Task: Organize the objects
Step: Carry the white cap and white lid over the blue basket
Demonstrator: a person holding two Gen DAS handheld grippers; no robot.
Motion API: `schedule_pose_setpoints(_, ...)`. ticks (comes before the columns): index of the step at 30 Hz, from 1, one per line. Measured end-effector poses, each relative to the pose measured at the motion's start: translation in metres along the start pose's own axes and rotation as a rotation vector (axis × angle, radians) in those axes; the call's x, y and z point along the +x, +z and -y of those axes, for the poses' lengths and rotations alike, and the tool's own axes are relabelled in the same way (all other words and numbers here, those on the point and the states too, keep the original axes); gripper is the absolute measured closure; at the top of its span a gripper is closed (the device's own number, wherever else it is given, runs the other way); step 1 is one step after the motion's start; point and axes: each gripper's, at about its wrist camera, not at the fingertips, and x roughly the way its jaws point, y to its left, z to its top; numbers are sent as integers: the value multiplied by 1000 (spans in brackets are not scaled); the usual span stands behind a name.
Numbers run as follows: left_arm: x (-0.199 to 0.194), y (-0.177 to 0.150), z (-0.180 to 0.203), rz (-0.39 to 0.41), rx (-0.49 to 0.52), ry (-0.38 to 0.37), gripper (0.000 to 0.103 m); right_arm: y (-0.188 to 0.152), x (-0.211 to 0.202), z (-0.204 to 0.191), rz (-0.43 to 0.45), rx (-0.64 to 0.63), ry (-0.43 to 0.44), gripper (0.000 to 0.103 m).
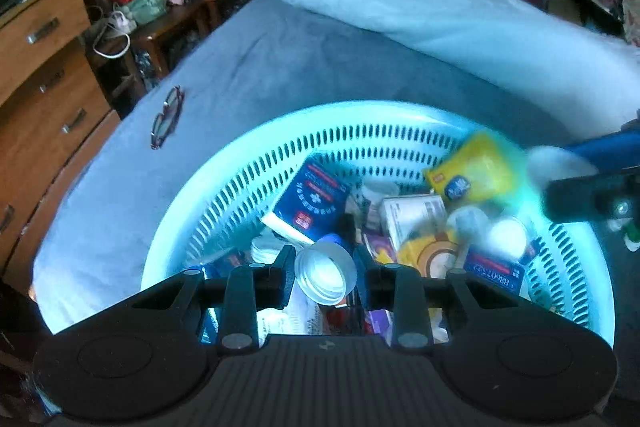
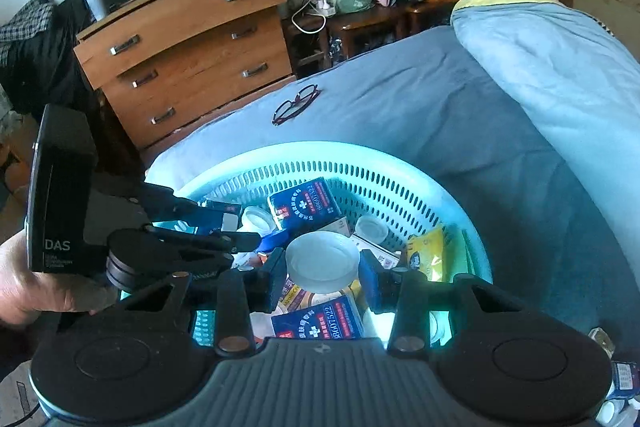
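While both tools are hanging over the round, pale turquoise perforated plastic basket (image 1: 400, 131) on the blue-covered bed (image 1: 248, 67), each one is framing its own round white lid between its fingers. In the left wrist view, the left hand-held gripper (image 1: 324, 277) is sitting at bottom centre with a ribbed white plastic screw cap (image 1: 325, 278) directly between its jaws, open side tilted up toward the lens. The pads are standing just beside the rim on either side, but I cannot tell whether they are pressing it or leaving a sliver free.

In the right wrist view, the right hand-held gripper (image 2: 323, 273) is likewise flanking a wide, flat white plastic jar lid (image 2: 322, 261), lying face up in lower centre; contact again cannot be told.

Neither lid has a long axis, so approach angle matters little; each is lying straight ahead of its own tool, dead centre, above the heap of dark blue cardboard medicine boxes (image 2: 306, 203) and a yellow foil sachet (image 2: 426, 253). The red-rimmed folded spectacles (image 2: 296, 103) are lying on the bed beyond the basket, toward the upper left, nearer the left tool.
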Motion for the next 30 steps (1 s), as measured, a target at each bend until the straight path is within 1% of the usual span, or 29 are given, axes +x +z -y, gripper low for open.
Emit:
schedule_pose_setpoints(4, 2, -2, -1, 5, -4, -11, 71, -6, -1, -3, -5, -10, -9, 61)
schedule_pose_setpoints(12, 8, -3, -2, 8, -13, -17, 71, -7, 20, 5, -10, -17, -5, 61)
schedule_pose_setpoints(30, 15, -4, -2, 9, -11, -17, 71, -6, 27, 7, 12, -10, -3, 61)
